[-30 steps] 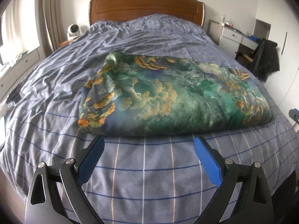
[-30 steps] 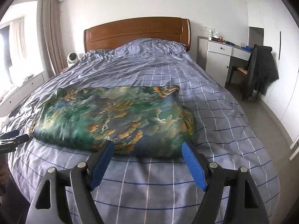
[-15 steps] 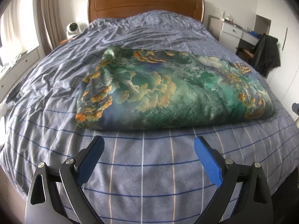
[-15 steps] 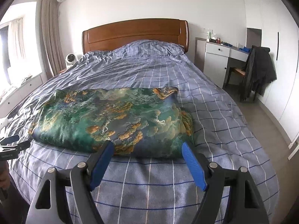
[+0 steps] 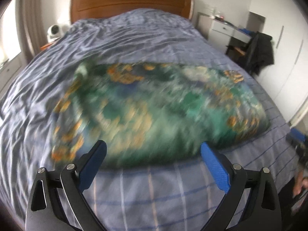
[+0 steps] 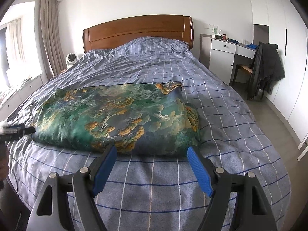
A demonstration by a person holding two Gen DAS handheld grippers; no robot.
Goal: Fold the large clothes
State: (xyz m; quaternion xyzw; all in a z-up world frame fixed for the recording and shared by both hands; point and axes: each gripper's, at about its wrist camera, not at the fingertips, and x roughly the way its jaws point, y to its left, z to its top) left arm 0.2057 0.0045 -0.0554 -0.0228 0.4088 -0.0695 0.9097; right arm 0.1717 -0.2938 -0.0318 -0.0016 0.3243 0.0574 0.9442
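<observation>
Folded quilt [image 6: 119, 119] lies flat across bed [image 6: 221, 115] for next fold; left gripper [image 5: 153, 156] and right gripper [image 6: 151, 158] both spread wide, empty, facing near edge

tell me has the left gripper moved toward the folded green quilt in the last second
Yes. The left gripper has closed in on the green quilt: its open fingertips now overlap the quilt's near edge, where a strip of bedspread showed before.

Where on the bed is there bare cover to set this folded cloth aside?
Bare checked duvet lies between the folded green cloth and the headboard, and on the dresser side of the cloth. The near strip holds both open grippers: left gripper, right gripper.
</observation>
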